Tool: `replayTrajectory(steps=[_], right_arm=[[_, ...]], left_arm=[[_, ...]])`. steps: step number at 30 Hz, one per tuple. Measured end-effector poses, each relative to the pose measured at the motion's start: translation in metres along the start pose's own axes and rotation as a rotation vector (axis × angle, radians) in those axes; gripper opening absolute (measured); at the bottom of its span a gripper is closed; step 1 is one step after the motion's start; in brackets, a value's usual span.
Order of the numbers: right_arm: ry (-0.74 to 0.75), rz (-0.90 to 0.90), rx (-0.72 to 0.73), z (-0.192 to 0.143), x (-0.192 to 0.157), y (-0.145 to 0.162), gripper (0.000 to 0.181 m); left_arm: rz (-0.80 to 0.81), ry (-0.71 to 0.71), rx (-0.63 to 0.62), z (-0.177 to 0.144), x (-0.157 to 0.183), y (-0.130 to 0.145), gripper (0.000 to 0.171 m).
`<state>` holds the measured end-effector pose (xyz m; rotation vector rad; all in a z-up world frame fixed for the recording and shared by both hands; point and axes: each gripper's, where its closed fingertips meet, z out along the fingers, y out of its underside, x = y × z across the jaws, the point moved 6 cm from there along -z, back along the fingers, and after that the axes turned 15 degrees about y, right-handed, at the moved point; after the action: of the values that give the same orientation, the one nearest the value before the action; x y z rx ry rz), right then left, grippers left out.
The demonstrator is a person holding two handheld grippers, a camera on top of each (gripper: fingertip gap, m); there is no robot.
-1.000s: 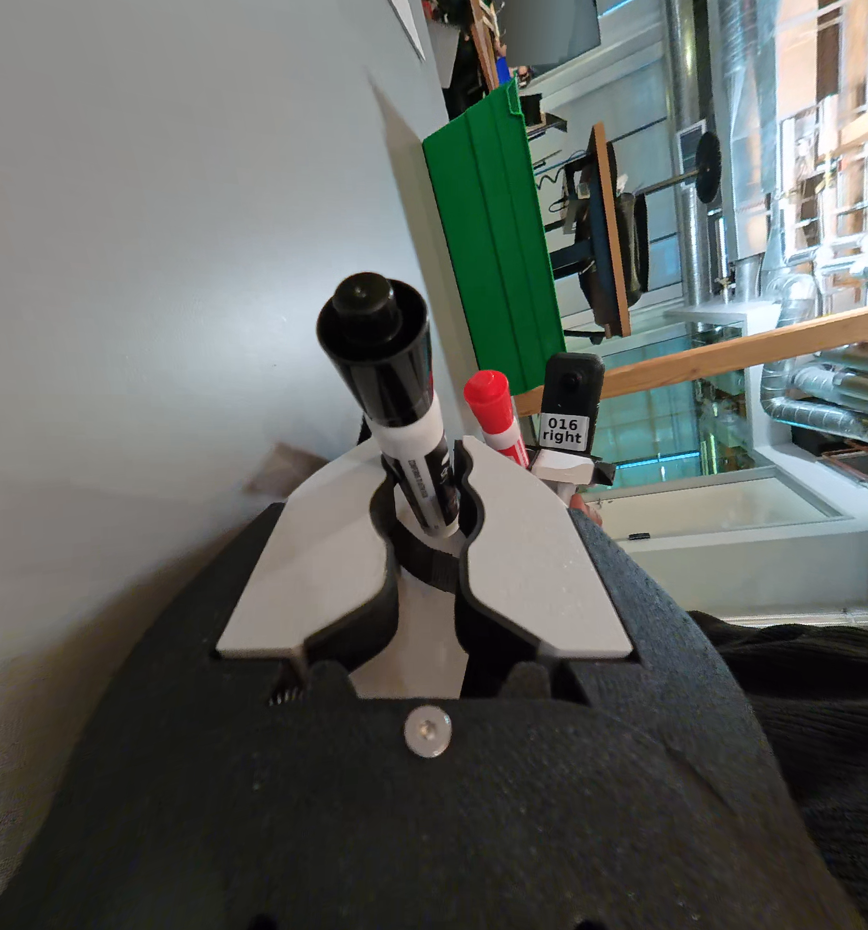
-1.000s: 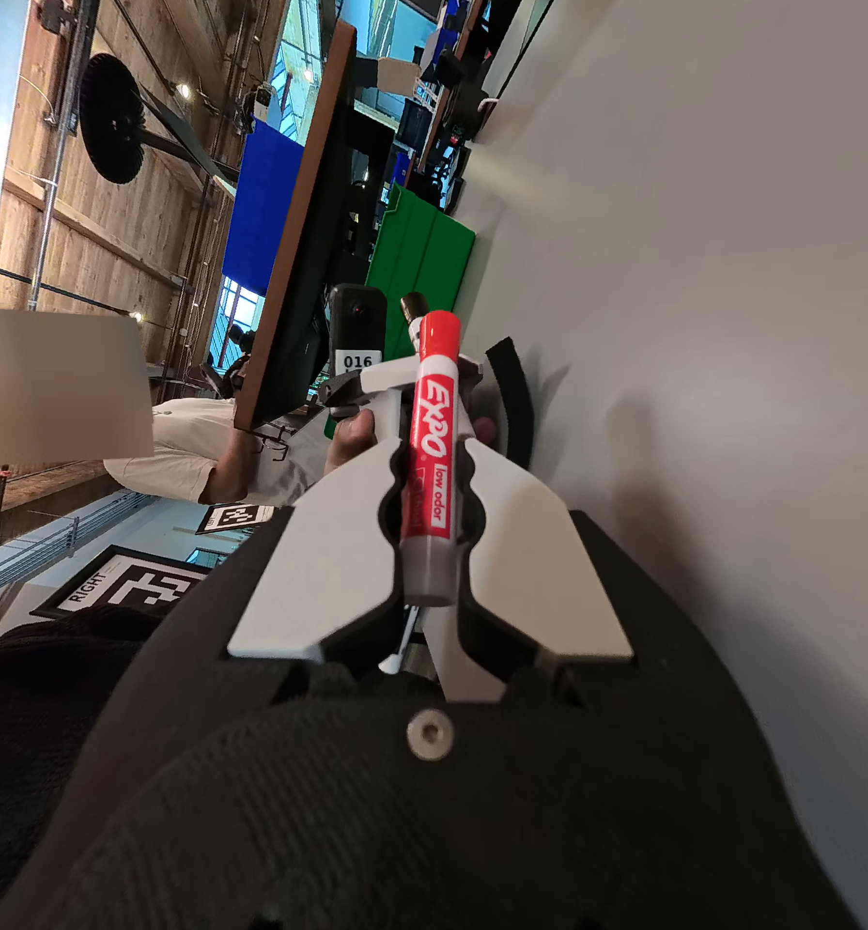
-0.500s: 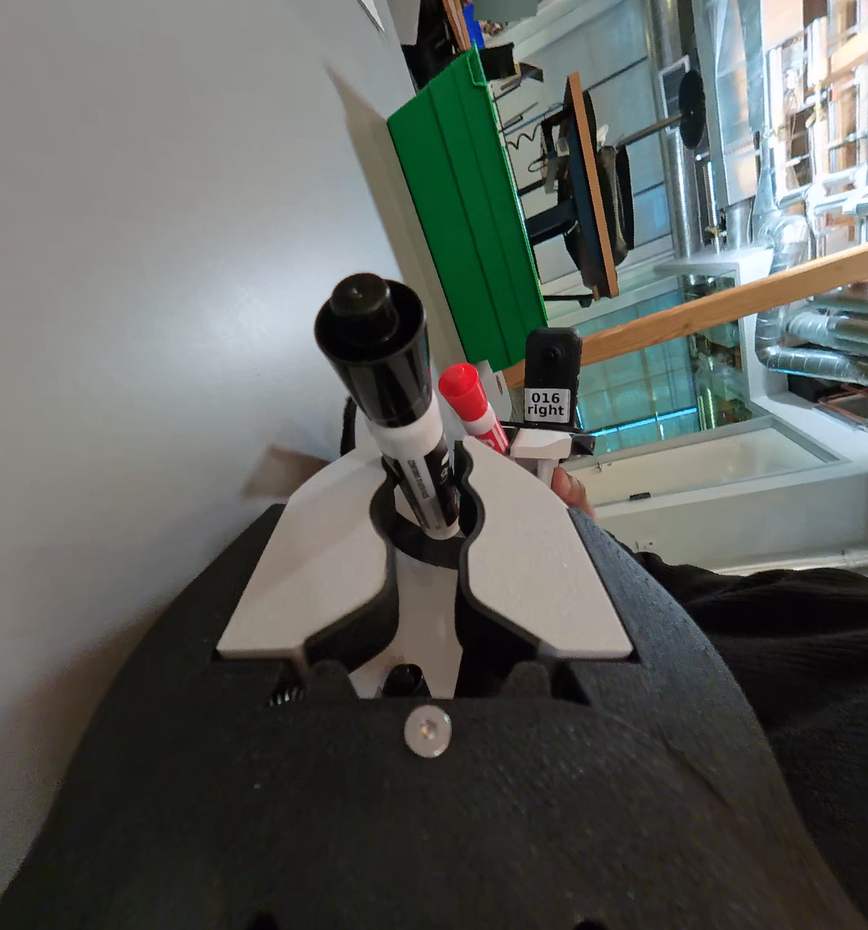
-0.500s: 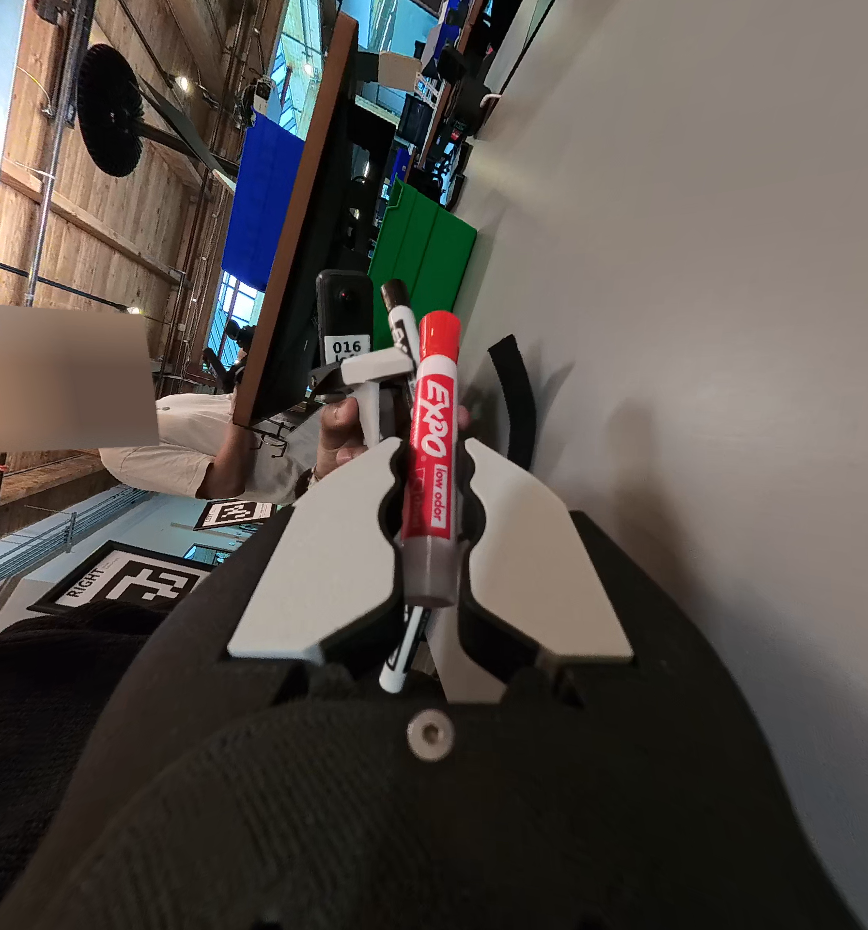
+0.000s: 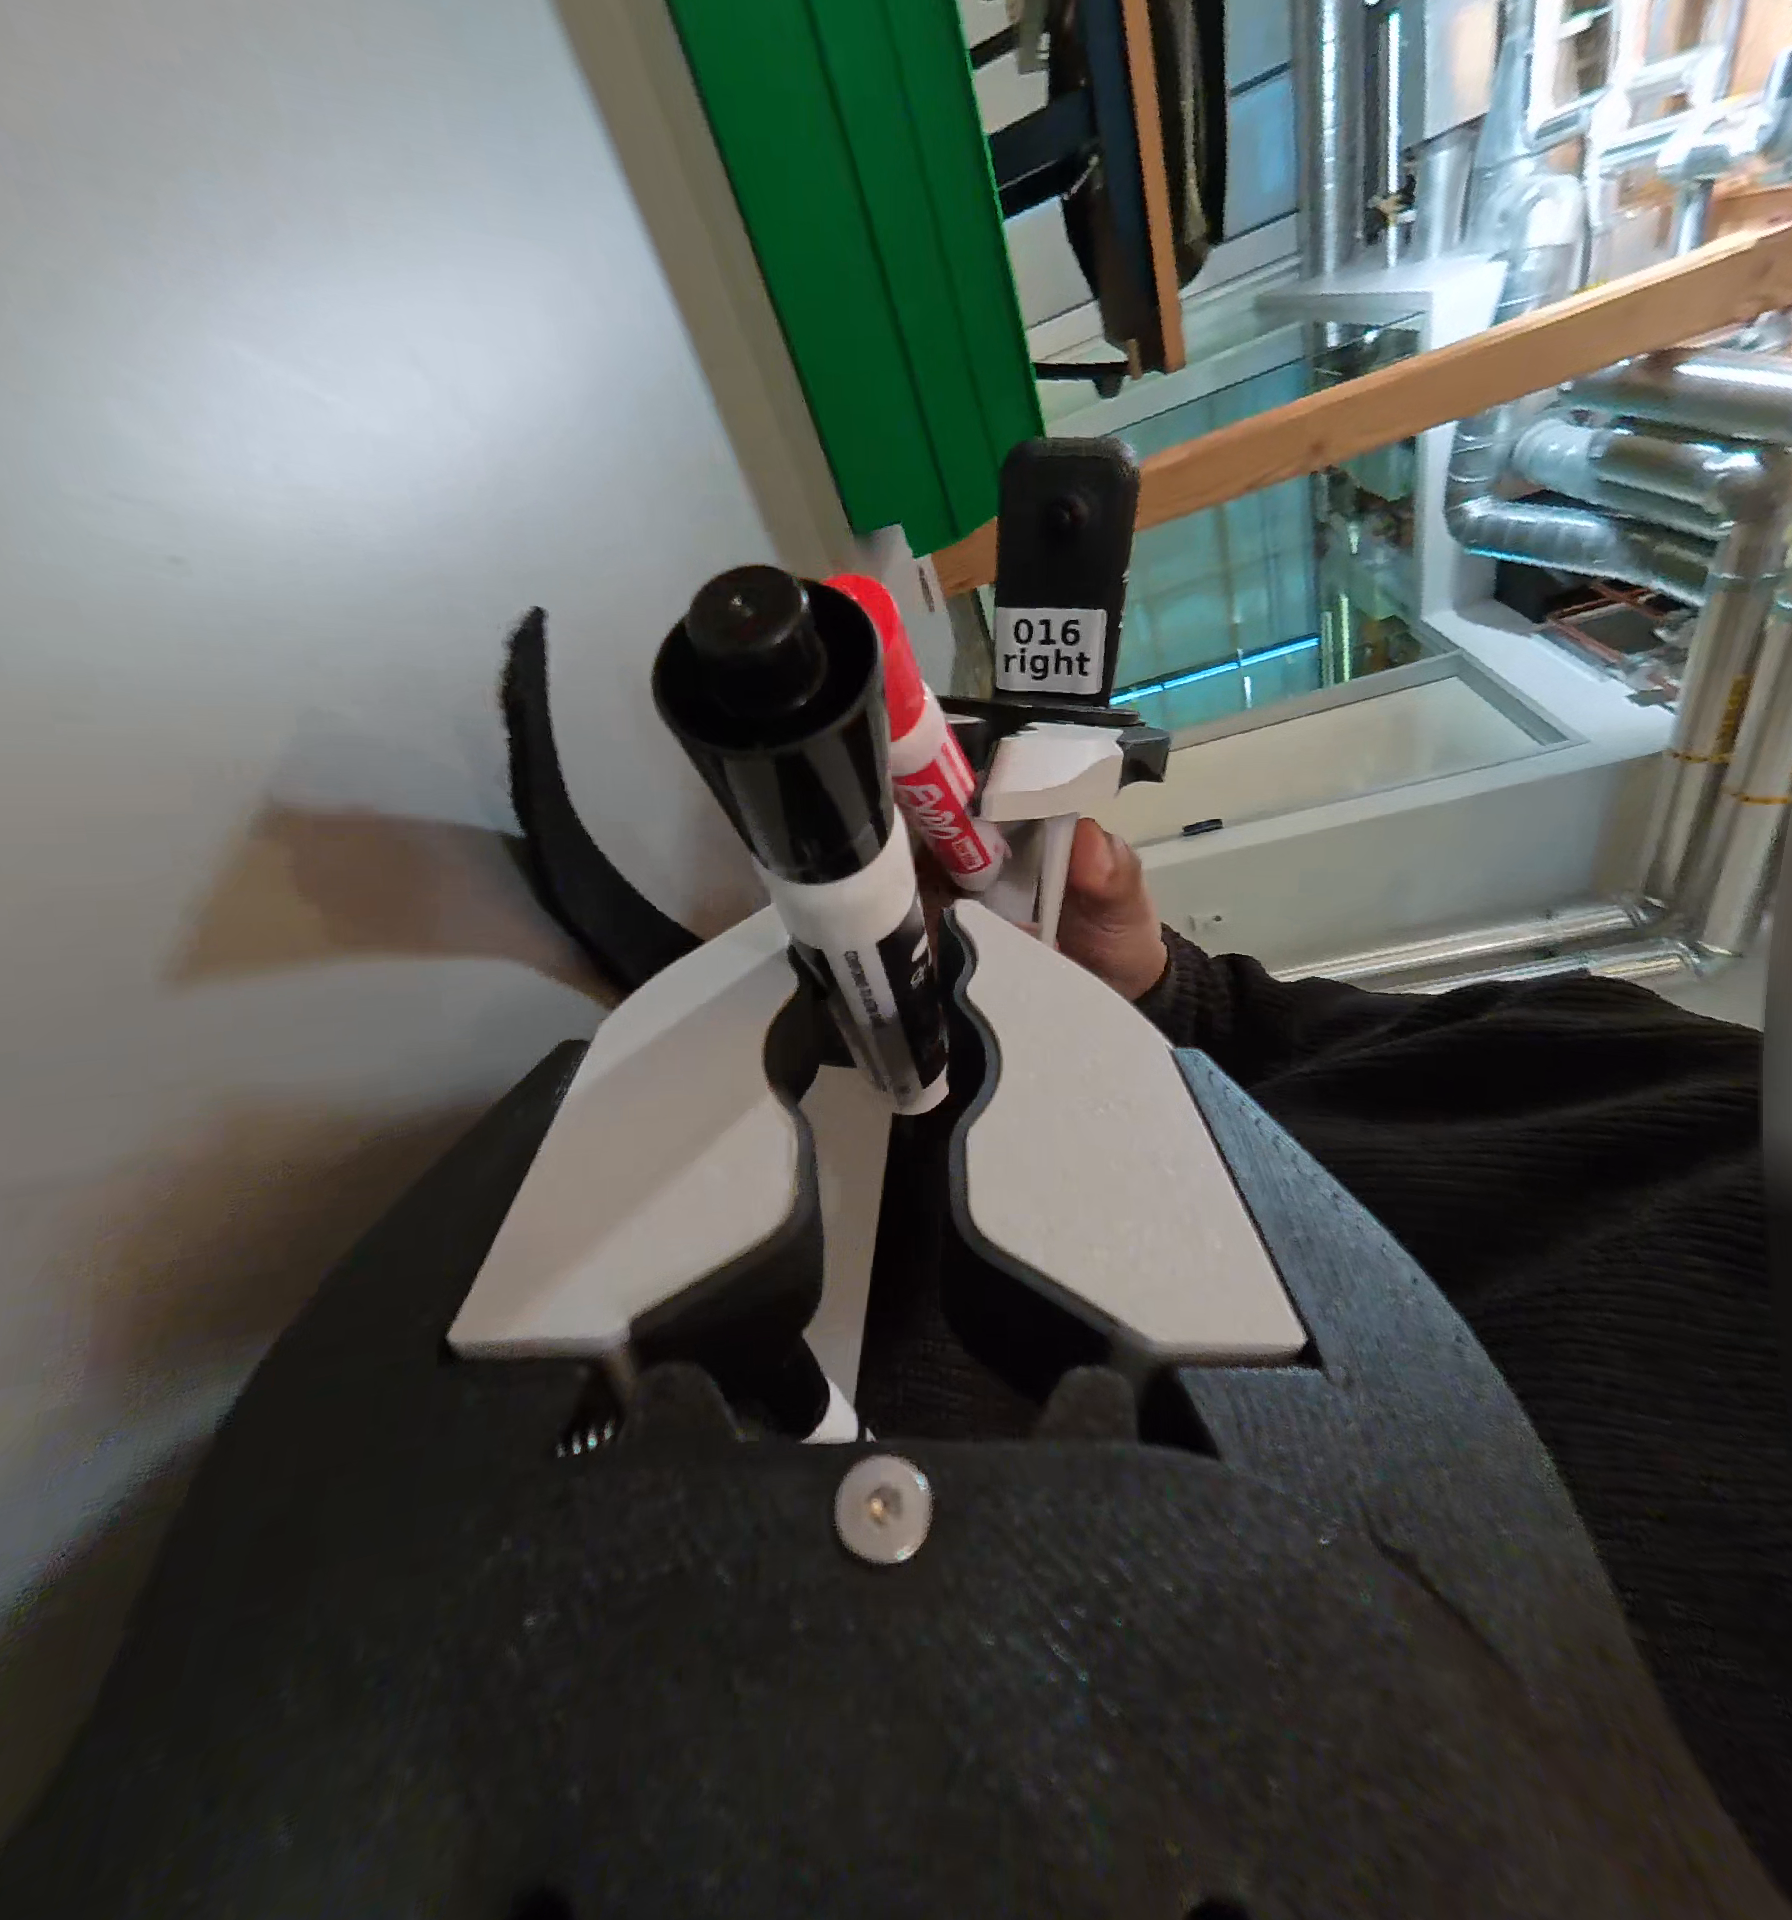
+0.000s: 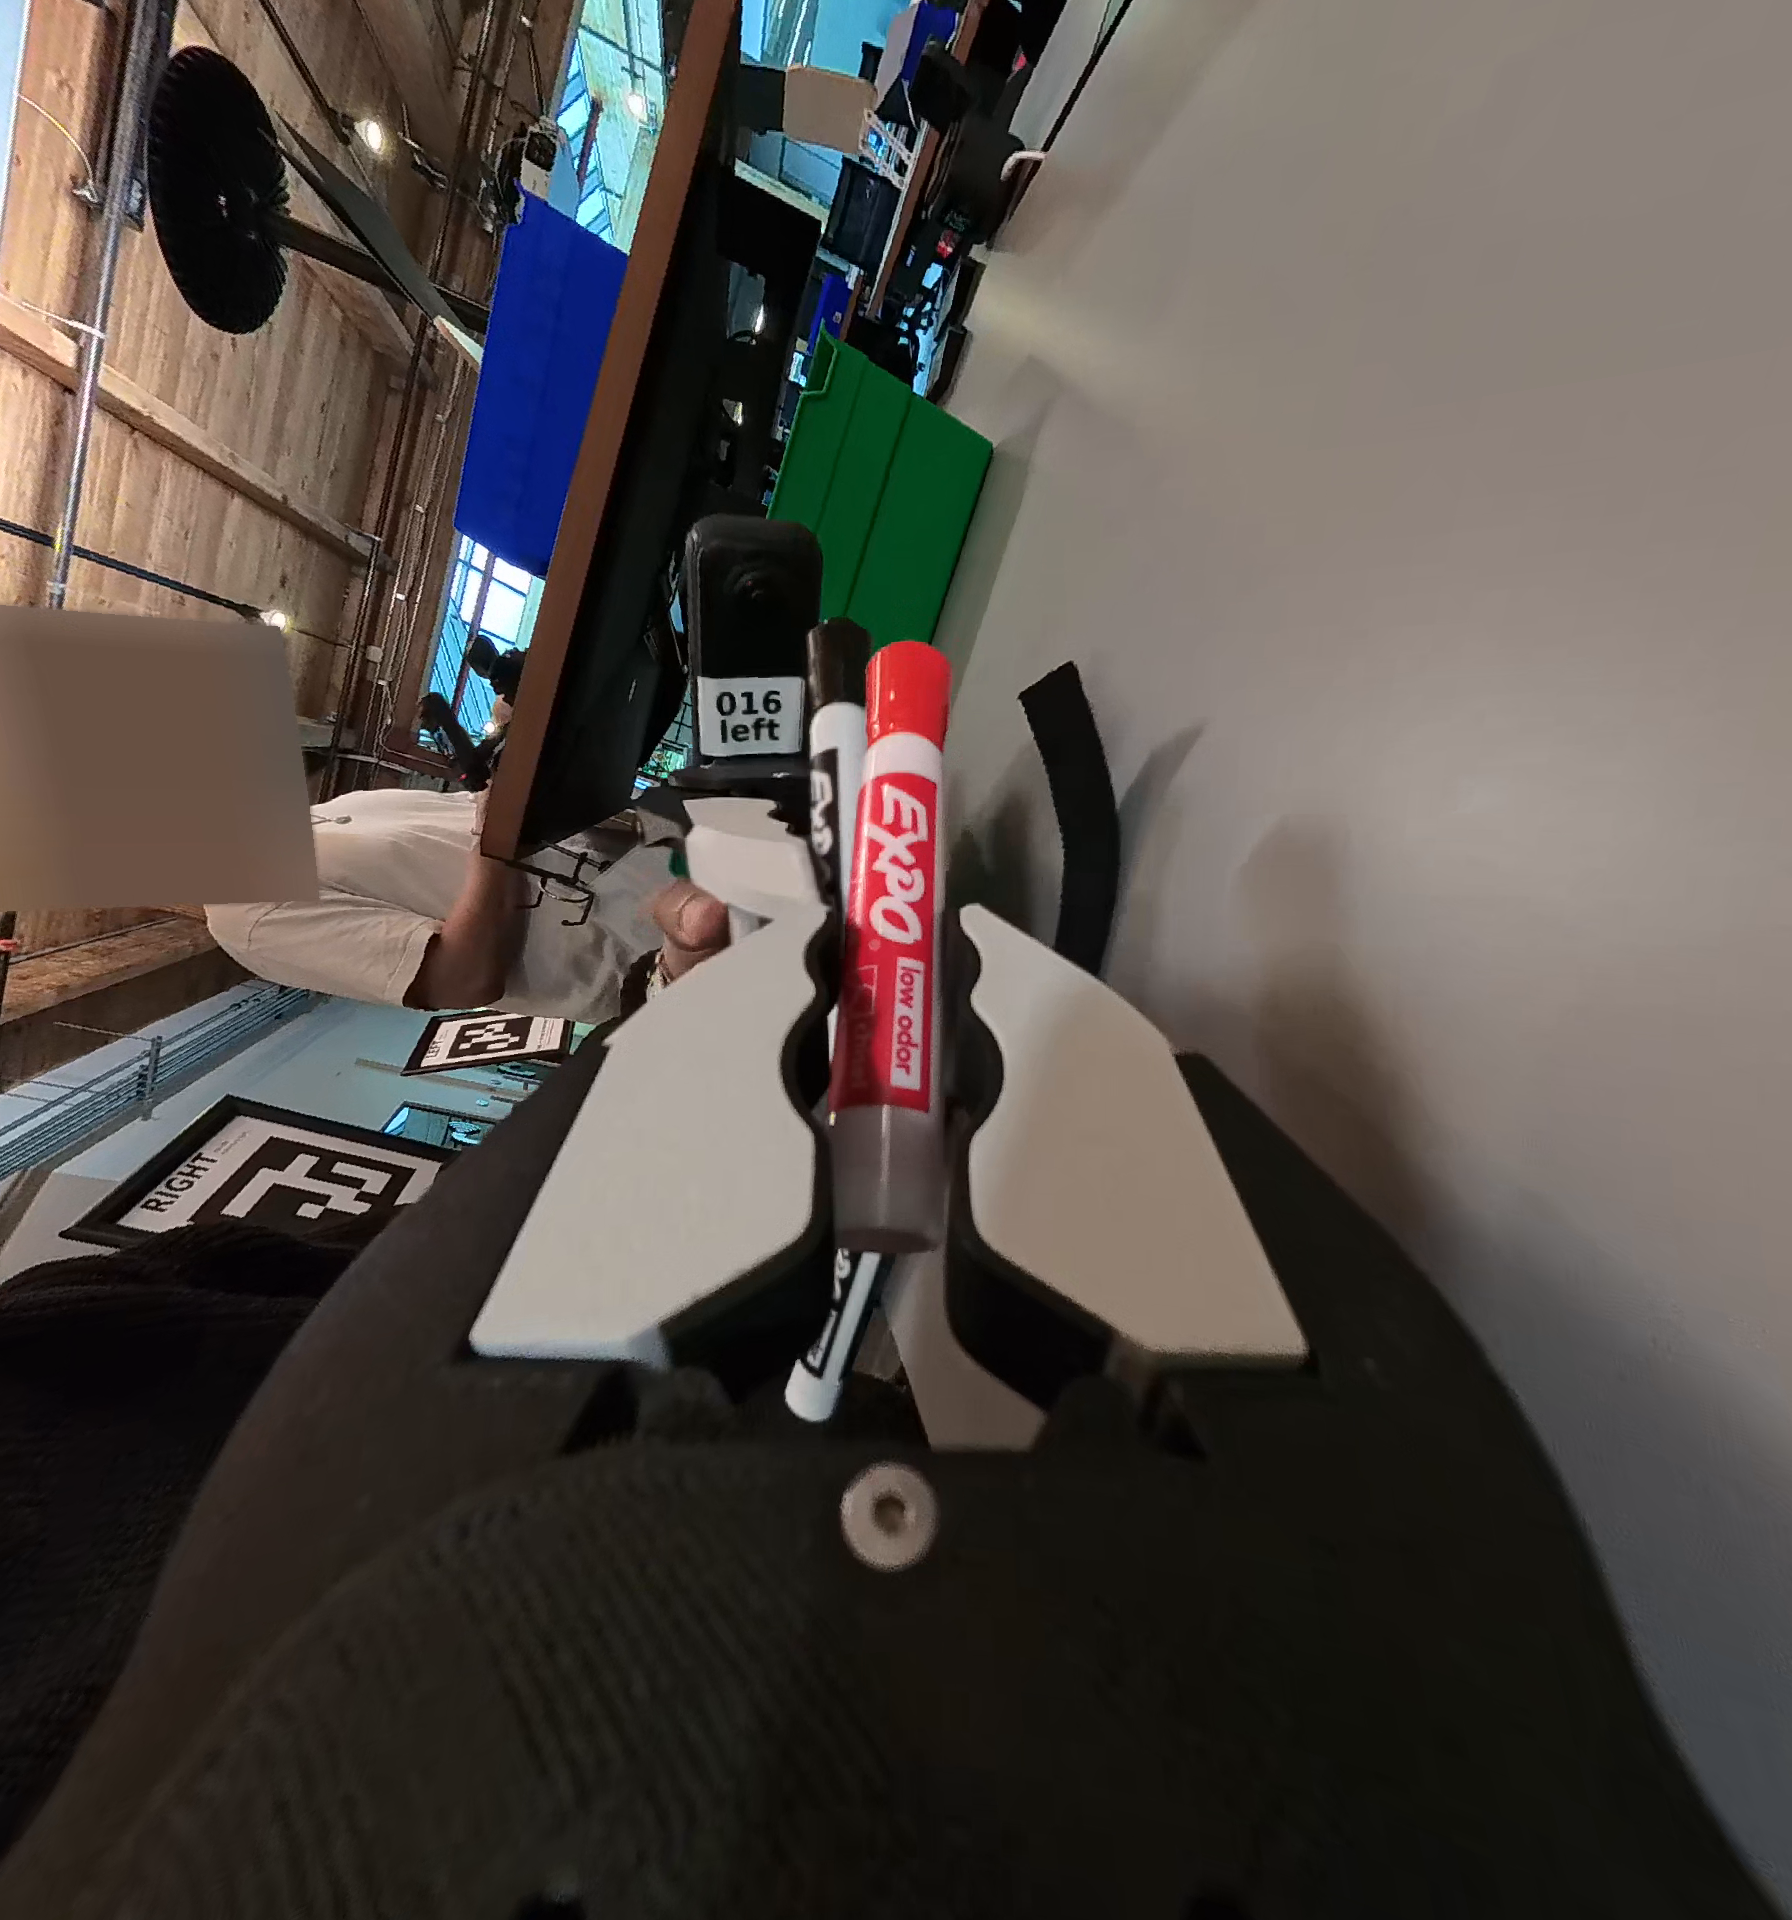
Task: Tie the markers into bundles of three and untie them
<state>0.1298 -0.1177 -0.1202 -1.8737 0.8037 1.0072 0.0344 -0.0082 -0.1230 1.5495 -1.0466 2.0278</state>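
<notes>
While pinched, red marker stands between right tongs.

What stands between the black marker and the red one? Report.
Nothing visible. The black marker, in the jaws of the left gripper, sits right beside the red marker in the right gripper; the black strap curls to one side.

Black strap blocks tableside; green bin ahead.
</notes>
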Motion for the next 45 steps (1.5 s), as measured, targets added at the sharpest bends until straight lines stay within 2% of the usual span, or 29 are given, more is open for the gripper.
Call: replayTrajectory(steps=[8,13,21,32,45], right_arm=[[-0.006,-0.009,0.007,0.003,-0.003,0.000,0.019],[-0.044,-0.032,0.003,0.007,-0.012,0.004,0.019],[-0.074,-0.004,0.085,-0.002,-0.013,-0.006,0.019],[-0.032,0.052,0.056,0.001,-0.005,0.004,0.019],[-0.046,0.018,-0.004,0.010,-0.012,0.015,0.019]], left_arm=[[0.024,0.053,-0.003,0.008,0.005,0.002,0.020],[0.004,0.114,0.072,0.014,0.007,0.000,0.020],[0.042,0.077,0.149,0.011,0.006,-0.006,0.019],[0.030,0.087,0.358,0.001,0.005,-0.019,0.020],[0.005,0.077,0.403,-0.001,0.002,-0.021,0.019]])
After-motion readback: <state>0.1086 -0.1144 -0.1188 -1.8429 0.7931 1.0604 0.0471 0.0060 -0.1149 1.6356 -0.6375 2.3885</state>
